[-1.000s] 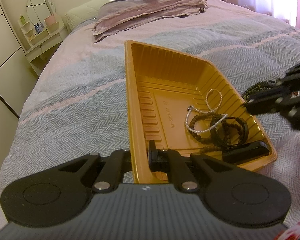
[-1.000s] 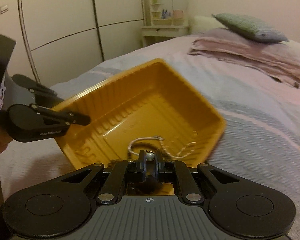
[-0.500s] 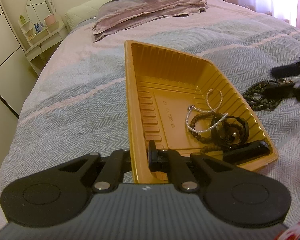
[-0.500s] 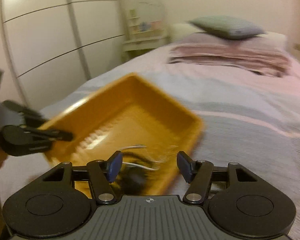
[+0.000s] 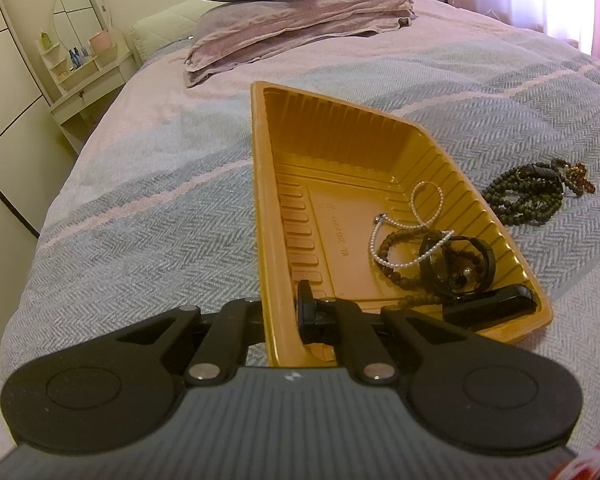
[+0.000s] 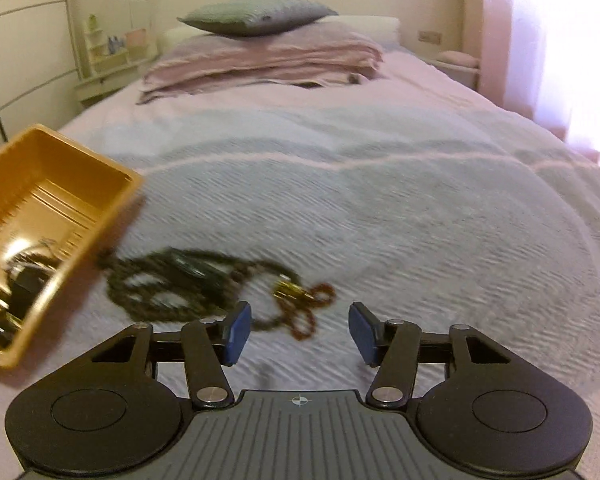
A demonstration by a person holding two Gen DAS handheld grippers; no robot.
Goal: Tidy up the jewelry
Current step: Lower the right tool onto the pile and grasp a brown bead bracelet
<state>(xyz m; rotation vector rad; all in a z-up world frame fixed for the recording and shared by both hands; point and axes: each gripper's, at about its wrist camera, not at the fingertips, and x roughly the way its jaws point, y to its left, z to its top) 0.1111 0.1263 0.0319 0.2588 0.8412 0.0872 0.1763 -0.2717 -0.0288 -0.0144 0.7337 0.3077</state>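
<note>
Bedroom scene, bed (image 6: 380,208) with herringbone grey-and-pink cover as the work surface; stacked pillows (image 5: 300,28) at the headboard end, small vanity with round mirror (image 5: 80,36) off the far left corner.

Gold plastic tray (image 5: 276,184) sits on the cover near the foot edge, toward the bed's left side. Left gripper (image 5: 284,312) is clamped on the tray's near-left rim, one finger inside the wall and one outside, jaws nearly closed on the thin plastic. It appears to be steadying or tilting the tray.

Already in the tray, bunched at its near-right corner: pearl strand (image 5: 416,232), brown bead bracelet (image 5: 392,256), black bangle (image 5: 456,268), flat black bar-shaped item (image 5: 492,306).

Left on the cover: dark green bead necklace (image 6: 172,284) with a gold clasp and reddish-brown bead loop (image 6: 308,308), lying just beside the tray's right wall, not touching as far as the left view shows.

Right gripper (image 6: 298,330) has jaws spread wide, holding nothing, hovering low over the cover just short of the reddish loop. Right view is motion-blurred, so exact contact cannot be told.

Progress estimate: most pieces binned, one necklace cluster remaining. Likely next step is pinching that necklace and dropping it into the tray.
</note>
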